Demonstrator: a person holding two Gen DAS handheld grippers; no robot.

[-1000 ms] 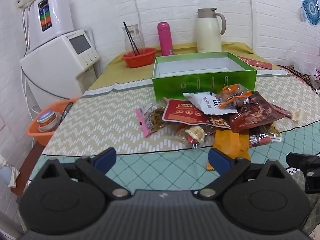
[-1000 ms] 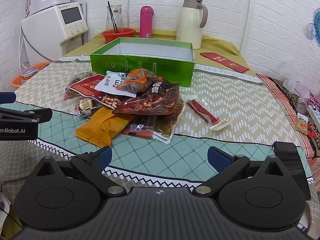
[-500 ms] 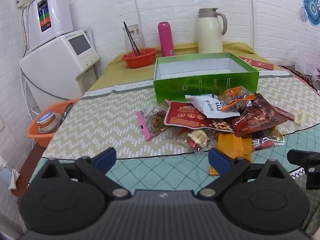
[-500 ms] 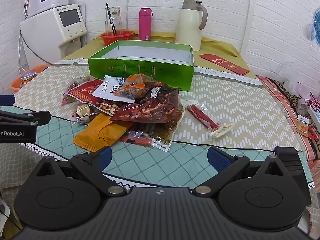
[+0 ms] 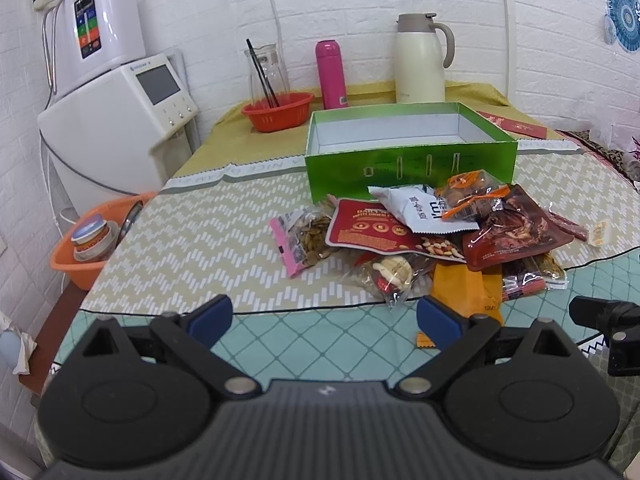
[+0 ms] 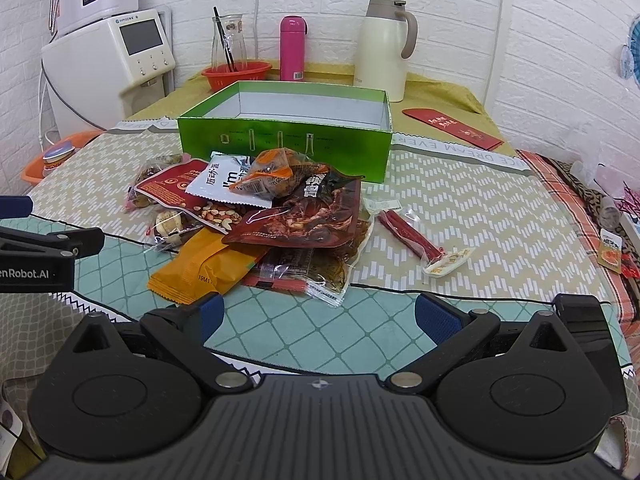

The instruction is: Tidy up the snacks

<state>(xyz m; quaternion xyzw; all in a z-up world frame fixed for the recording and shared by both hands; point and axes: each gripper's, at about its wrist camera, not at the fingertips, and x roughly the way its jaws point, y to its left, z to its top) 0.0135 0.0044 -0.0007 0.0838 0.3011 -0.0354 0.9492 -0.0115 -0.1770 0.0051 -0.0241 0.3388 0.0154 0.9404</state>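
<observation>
1. The table (image 6: 500, 208) has a snack pile (image 6: 256, 216) in front of the empty green box (image 6: 284, 140).
2. Both grippers, left (image 5: 324, 320) and right (image 6: 316, 316), are spread wide, holding nothing.
3. Nothing is packed yet. Next, I think: reach to 12 o'clock and pinch one packet.

White snack bag (image 6: 230, 184): "I'm" plus Chinese characters. Orange packet (image 6: 204, 268): "19M1". Left gripper (image 6: 36, 256) body: "enRobot.AI", start cut off. Cloth strip (image 6: 460, 148) beside green box: "DREAM EVER", upside down. White appliance (image 6: 128, 46): small brand mark, too small to read.
</observation>
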